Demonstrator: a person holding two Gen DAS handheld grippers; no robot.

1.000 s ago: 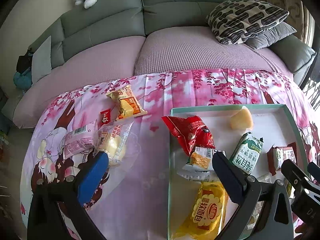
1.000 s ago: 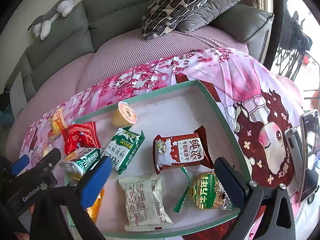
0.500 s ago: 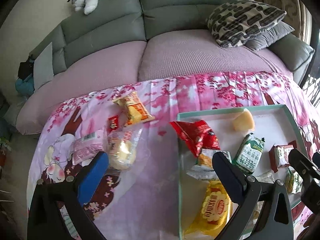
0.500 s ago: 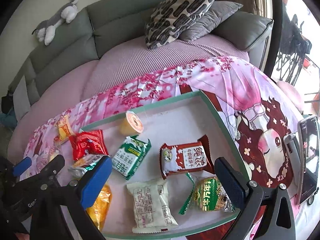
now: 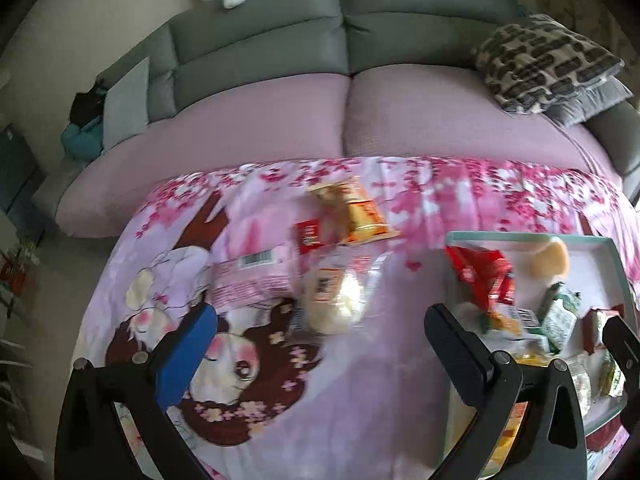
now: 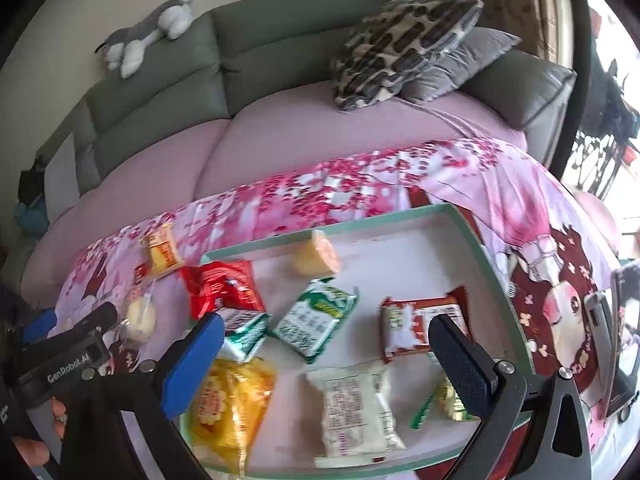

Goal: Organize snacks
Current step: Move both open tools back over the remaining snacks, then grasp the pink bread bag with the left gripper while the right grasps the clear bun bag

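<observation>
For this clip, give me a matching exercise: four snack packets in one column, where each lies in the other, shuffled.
Things:
1. Yellow crinkly bun bag
2. Clear-wrapped round cake
3. Brown-and-white milk biscuit packet
4. Pale round jelly cup

Places:
A. On the pink blossom cloth, outside the tray
B. Tray's far edge, middle
C. Tray's near left corner
D. Right part of the tray, behind the right gripper's dark finger

Pairs: 1-C, 2-A, 3-D, 4-B

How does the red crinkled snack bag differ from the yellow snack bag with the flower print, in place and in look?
The red crinkled snack bag lies at the far left corner of the green-rimmed white tray; the yellow snack bag with the flower print lies at the near left, over the rim. The red one is opaque; the yellow one is glossy and catches the light. Both lie flat, and no tongs touch them.
</observation>
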